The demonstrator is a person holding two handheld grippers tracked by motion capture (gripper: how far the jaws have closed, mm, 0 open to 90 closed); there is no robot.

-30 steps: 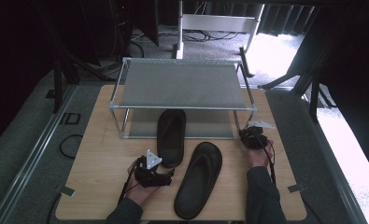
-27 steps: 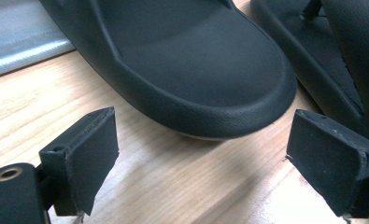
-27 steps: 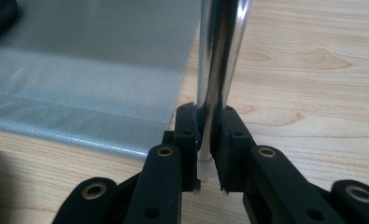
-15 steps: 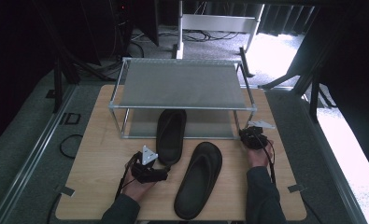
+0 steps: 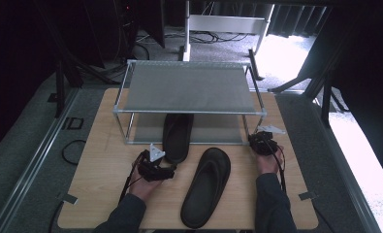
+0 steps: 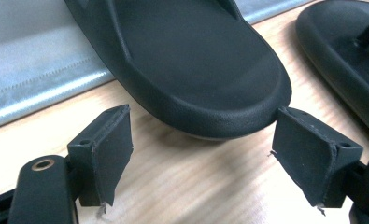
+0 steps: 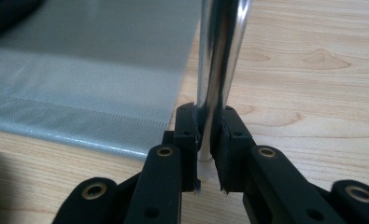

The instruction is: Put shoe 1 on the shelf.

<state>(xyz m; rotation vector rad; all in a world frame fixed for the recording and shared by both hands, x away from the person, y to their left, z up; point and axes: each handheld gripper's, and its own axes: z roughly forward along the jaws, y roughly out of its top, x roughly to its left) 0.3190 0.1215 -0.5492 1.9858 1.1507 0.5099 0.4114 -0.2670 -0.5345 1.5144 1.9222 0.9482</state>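
Two black sandals on a pale wooden bench [image 5: 102, 194], matte, thick-soled, rounded at the heel. First sandal [image 5: 177, 137] lying flat, toe end tucked under the shoe rack [image 5: 189, 87] on its lower grey shelf [image 6: 28, 79], heel jutting out over the wood toward the near side. In the left gripper view, heel [image 6: 210, 93] smooth and bulging, faint pale sliver of shadow beneath the rim. Second sandal [image 5: 206, 187] out on the open bench, angled, just beside the first but apart from it, heel near the front edge.

Left hand-held gripper [image 5: 156, 167] at the first sandal's heel, jaws spread wide, one pad [image 6: 109, 154] on either side of the heel, neither touching it; bare wood between pads and sole. Second sandal's edge [image 6: 341, 70] close at the right of that view.

Right hand-held gripper [image 5: 263, 144] at the rack's front right corner, jaws closed narrow on the shiny metal leg [image 7: 218, 70], pads pressed against both sides just above the wood. Lower shelf's stitched mesh edge [image 7: 79, 116] running off to the left of the leg.

Open bench to the left of the rack and along the front left; narrower strip on the right past the leg. Rack's top shelf bare, spanning most of the bench's far half.
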